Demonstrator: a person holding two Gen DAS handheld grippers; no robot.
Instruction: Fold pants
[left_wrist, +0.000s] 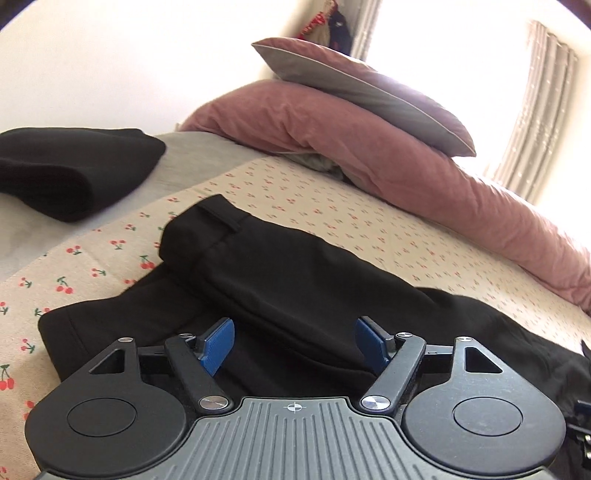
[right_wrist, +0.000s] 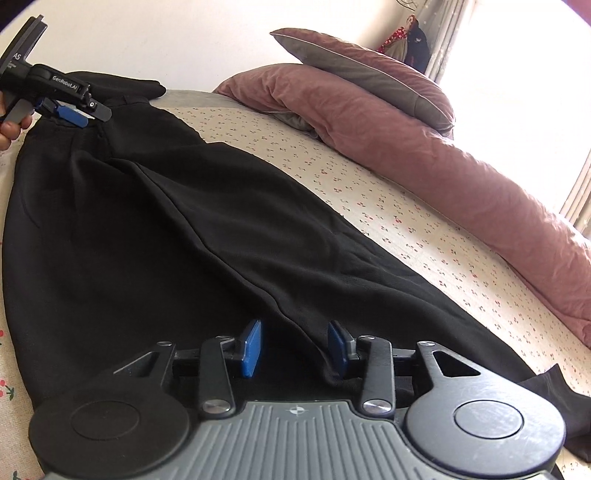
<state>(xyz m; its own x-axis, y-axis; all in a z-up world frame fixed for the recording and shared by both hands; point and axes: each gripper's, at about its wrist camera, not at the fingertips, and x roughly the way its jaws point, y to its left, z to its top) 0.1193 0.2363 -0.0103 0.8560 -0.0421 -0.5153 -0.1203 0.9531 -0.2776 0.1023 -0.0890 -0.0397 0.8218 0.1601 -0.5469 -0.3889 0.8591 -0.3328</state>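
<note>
Black pants (right_wrist: 177, 221) lie lengthwise on the cherry-print bed sheet (right_wrist: 406, 221), one half laid over the other. In the left wrist view the waistband end (left_wrist: 277, 266) shows a belt loop on top. My left gripper (left_wrist: 293, 345) hovers low over that end with its blue pads wide apart and nothing pinched. From the right wrist view, the left gripper (right_wrist: 79, 116) is at the far waist, held by a hand (right_wrist: 11, 129). My right gripper (right_wrist: 295, 347) is open over the leg end, and the dark cloth lies loose under its pads.
A folded black garment (left_wrist: 66, 170) rests on a grey sheet (left_wrist: 195, 155) at the far left. A pink duvet (left_wrist: 406, 166) with a grey-pink pillow (left_wrist: 362, 88) on it runs along the bed's far side. A bright window and curtains (left_wrist: 535, 110) stand behind.
</note>
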